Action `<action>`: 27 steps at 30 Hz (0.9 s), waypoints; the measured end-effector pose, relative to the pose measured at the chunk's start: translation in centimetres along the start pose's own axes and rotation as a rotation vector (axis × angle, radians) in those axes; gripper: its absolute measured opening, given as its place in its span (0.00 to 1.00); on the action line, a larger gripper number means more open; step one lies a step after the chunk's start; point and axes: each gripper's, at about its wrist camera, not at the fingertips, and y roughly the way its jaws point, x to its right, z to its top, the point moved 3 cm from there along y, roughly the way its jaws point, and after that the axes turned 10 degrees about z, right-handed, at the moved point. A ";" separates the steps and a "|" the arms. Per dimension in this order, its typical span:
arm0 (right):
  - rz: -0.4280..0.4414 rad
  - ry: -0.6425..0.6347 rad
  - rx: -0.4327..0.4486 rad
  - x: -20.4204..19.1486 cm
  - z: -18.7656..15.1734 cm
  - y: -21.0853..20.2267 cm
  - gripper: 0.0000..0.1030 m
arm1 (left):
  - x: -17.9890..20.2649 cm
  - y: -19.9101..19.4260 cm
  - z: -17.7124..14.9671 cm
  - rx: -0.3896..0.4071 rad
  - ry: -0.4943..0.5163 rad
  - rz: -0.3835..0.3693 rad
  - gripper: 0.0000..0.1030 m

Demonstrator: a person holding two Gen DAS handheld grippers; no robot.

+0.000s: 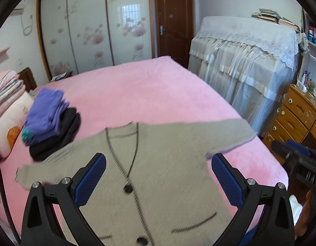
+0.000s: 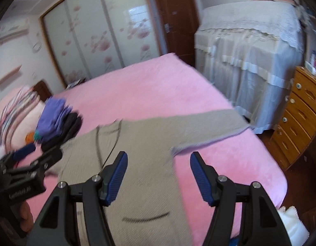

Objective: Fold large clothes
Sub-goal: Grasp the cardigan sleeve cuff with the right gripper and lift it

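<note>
A beige knit cardigan (image 1: 158, 164) with dark trim and dark buttons lies flat, front up, sleeves spread, on the pink bed (image 1: 137, 90). It also shows in the right wrist view (image 2: 145, 143). My left gripper (image 1: 158, 176) is open and empty, hovering over the cardigan's chest. My right gripper (image 2: 159, 176) is open and empty above the cardigan's right side, below the armpit. The left gripper shows at the left edge of the right wrist view (image 2: 34, 160). The right gripper shows at the right edge of the left wrist view (image 1: 291, 153).
A stack of folded clothes, purple on black (image 1: 49, 123), sits on the bed left of the cardigan, by pillows (image 1: 8, 110). A cloth-covered cabinet (image 1: 246, 61) and wooden drawers (image 1: 295, 119) stand right of the bed. Wardrobe and door are behind.
</note>
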 end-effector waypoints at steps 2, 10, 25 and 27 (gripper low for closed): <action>-0.037 0.027 0.023 2.3 1.5 0.4 0.63 | 1.8 1.5 1.4 0.028 0.009 -0.006 0.99; -0.128 0.173 0.057 14.3 6.2 4.8 0.63 | 8.6 9.7 5.0 0.039 0.013 -0.016 0.99; -0.121 0.479 -0.105 28.3 3.8 19.2 0.51 | 21.2 25.6 3.5 -0.074 0.042 -0.012 0.99; -0.128 0.519 -0.120 29.6 3.3 20.2 0.50 | 22.4 26.9 2.7 -0.089 0.044 -0.020 0.99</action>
